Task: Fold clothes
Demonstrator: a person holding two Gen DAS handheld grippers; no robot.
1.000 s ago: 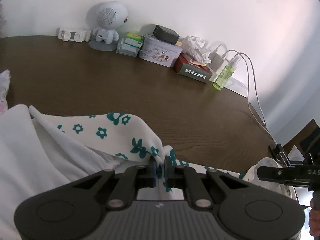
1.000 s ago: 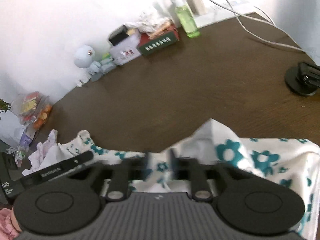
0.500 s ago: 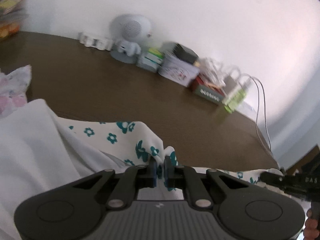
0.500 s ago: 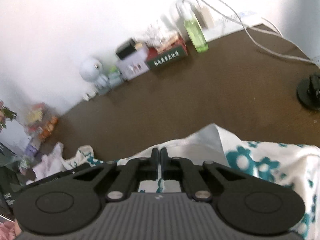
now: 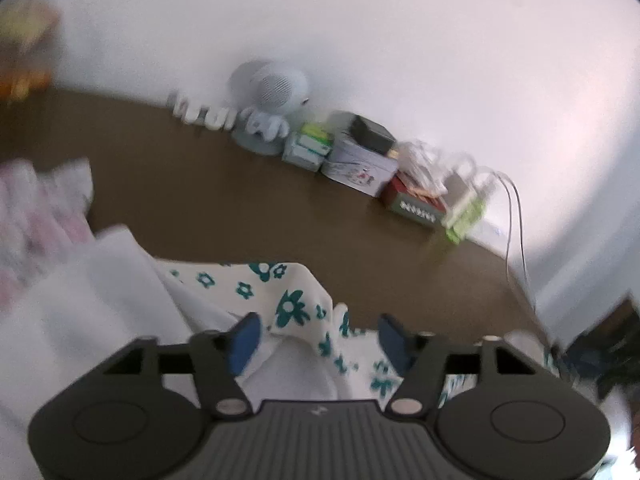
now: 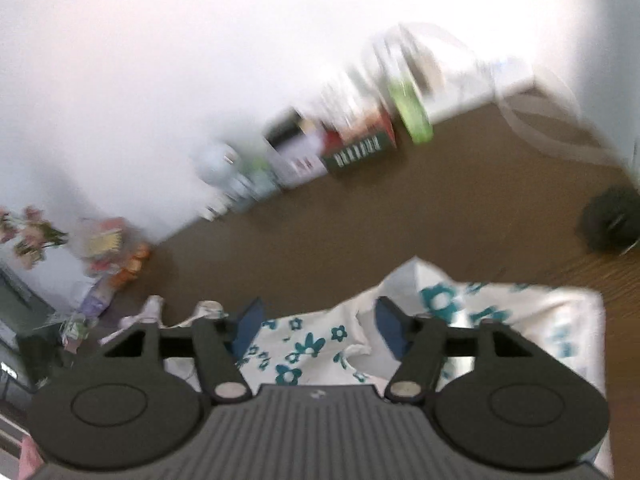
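While both cameras smear with motion blur, the left gripper (image 5: 318,334) shows its 2 blue-padded fingers (image 5: 244,340) spread wide apart, holding nothing. Between and just beyond them lies the white garment with teal flower print (image 5: 292,304), resting on the dark brown wooden table (image 5: 224,204). A raised ridge of the printed cloth peaks in the gap between the fingers, touching neither pad as far as the blur allows. From the left wrist view the garment stretches sideways across the bottom of the frame, its long axis running left to right, with a plain white inner face (image 5: 80,320) bulging at the left. Farther left sits a blurred pink-and-white cloth (image 5: 36,208).

Over to the right gripper (image 6: 318,326): fingers (image 6: 390,326) also parted wide, gripping nothing. The same flowered garment (image 6: 308,344) lies under and beyond it, again spread across the frame from left to right, with a pointed white corner (image 6: 416,272) aimed away toward the far wall. Its right-hand part (image 6: 520,320) lies flat on the table (image 6: 400,216).

Along the wall stands a row of clutter: a pale grey round-headed robot figurine (image 5: 276,92), a white printed tin box (image 5: 356,166), a red-and-green box (image 5: 416,204) and a green spray bottle (image 5: 464,220), with white cables (image 5: 516,216) trailing off to the right. A round black object (image 6: 612,220) sits on the table at the right edge of the right wrist view.
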